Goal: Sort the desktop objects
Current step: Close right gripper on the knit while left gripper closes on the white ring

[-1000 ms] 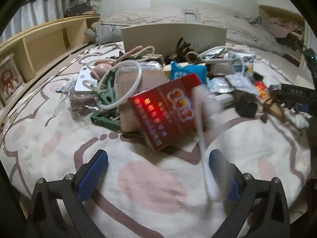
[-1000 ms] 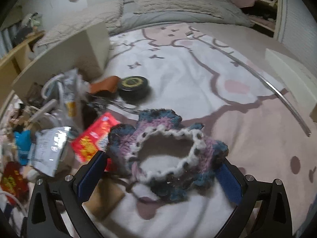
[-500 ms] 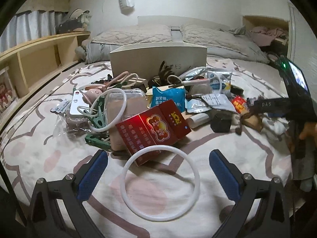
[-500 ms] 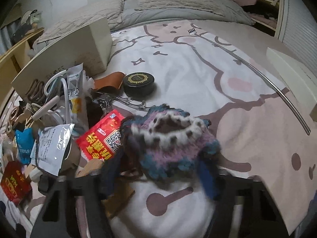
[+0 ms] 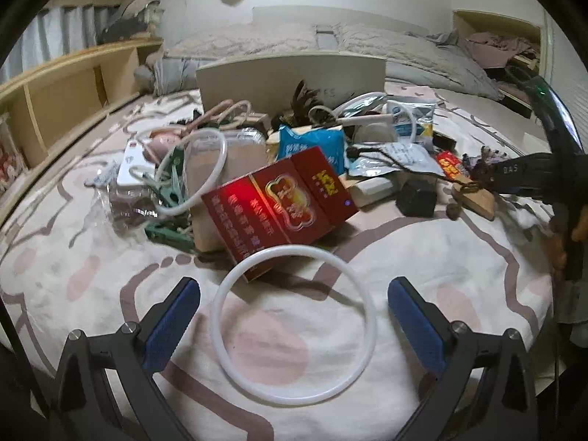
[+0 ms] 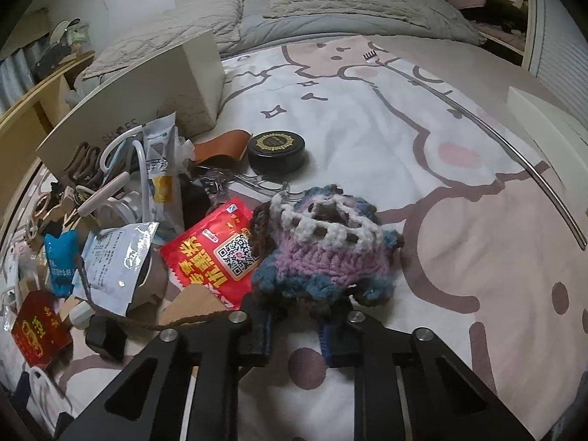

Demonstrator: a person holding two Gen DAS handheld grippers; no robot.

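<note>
My right gripper has just been closing onto a crocheted scrunchie beside the heaped clutter, my left gripper gapes around a white ring on the blanket; most sorting remains.

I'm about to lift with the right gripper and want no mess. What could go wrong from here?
1. The right gripper, whose jaws have just been closing, pinches only the lower edge of the crocheted scrunchie; soft yarn could slip out.
2. The scrunchie touches the red packet and the scissors, so lifting may drag them.
3. The white ring lies loose between the open left gripper's fingers; a nudge could shift it.
</note>
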